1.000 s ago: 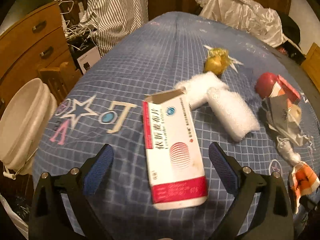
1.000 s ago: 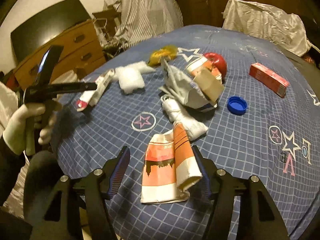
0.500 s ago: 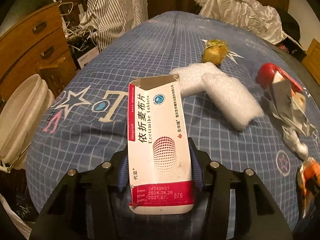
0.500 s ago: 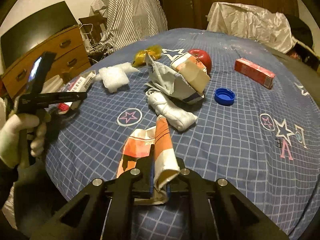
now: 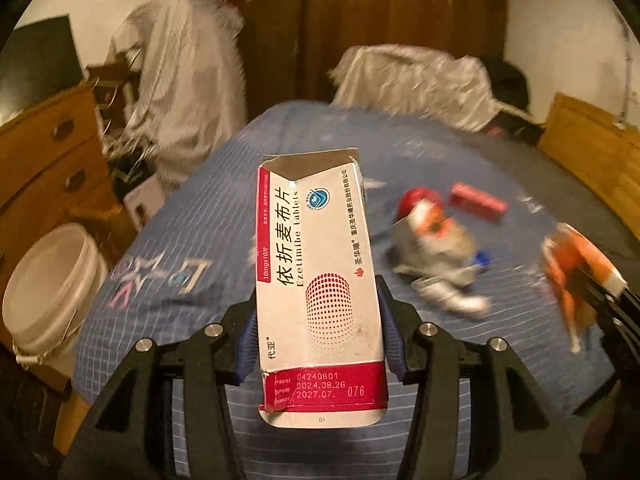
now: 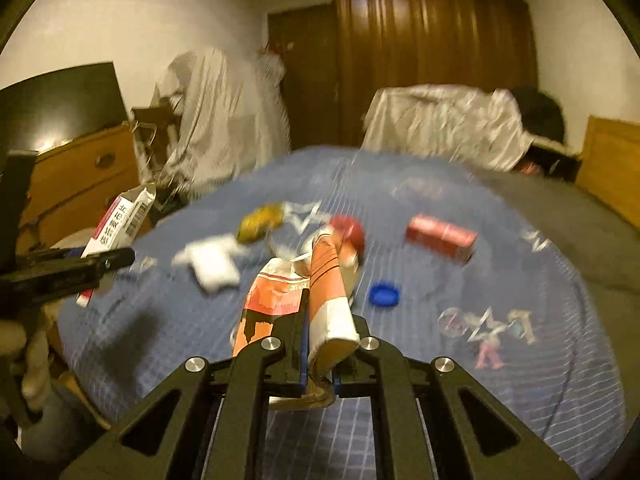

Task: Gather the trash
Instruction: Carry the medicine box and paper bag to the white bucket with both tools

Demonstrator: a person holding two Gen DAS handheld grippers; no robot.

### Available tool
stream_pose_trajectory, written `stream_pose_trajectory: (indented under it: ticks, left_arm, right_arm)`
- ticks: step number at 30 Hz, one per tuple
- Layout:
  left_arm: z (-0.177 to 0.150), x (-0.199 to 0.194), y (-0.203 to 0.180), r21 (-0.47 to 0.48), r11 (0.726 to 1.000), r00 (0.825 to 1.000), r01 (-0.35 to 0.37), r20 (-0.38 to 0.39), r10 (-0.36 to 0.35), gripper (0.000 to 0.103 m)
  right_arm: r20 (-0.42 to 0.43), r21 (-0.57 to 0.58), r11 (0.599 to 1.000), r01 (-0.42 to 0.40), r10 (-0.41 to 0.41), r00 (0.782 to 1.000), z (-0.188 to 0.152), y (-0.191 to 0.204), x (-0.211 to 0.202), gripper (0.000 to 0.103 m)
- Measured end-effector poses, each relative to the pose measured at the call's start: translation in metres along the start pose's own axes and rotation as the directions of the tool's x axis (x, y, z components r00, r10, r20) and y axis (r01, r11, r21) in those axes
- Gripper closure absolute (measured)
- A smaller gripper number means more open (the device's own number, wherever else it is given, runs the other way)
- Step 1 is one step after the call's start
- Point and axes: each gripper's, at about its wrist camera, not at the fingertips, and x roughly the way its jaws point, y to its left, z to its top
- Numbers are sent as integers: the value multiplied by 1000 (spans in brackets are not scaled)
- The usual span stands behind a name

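Trash: a white-and-red tablet box (image 5: pixel 320 300) and an orange-and-white paper wrapper (image 6: pixel 320 304), each held clear of the blue checked bedcover (image 6: pixel 460 380); more litter lies on the cover.
Left gripper (image 5: pixel 318 332): its blue pads press on the two long sides of the tablet box, pinching it.
Right gripper (image 6: pixel 320 360): jaws pressed almost together on the wrapper, pinching it near its lower end.
Hard to make out: both views are smeared by motion; the litter on the cover is blurred, and print on it cannot be read. The wrapper's lowest part is hidden between the jaws. In the left wrist view the box covers part of the bedcover behind it.
Box axis: long axis runs away from the left camera, torn open end farthest and uppermost, dated red band nearest.
Wrapper axis: long axis runs forward and up from the right jaws, leaning slightly left.
Still on the cover: a red box (image 6: pixel 440 238), a blue cap (image 6: pixel 384 294), a red ball-like thing (image 6: pixel 350 232), a yellow wad (image 6: pixel 260 222), a white wad (image 6: pixel 212 266).
Beside the bed: a white bucket (image 5: pixel 52 288) to the left, by a wooden dresser (image 5: pixel 44 160).
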Motion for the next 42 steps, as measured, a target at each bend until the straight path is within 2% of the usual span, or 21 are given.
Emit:
stream_pose_trajectory:
  ticks: [5,11,24,28,33,42]
  left_arm:
    - [8,-26,-27,40,998,996,46,79,-49,54]
    - [13,-41,-45,69,995,989,71,126,-80,54]
    - [23,-47,-47,74,994,983,85,158,-96,55]
    - [28,-51,-36,66,996,983,67,169,-77,55]
    - [41,-58,1,22,1000,982,5,189,-9,54]
    - [57,-66,89,-92,989,976,-116,175,131,54]
  right_arm:
    - [96,-9,998,65,-64,993,23,2,-29,94]
    - [165,-6,992,122,-120,979,40,4,-51,94]
    - [183,-6,991,136,-132,974,44,6,-61,94]
    - [179,-7,994,105,-102,979,49,13,-59,94]
    - [172,-32,999,42,-36,985,66,36,-46,94]
    - [142,-113,985,-130,146,979,114,126,-7,94]
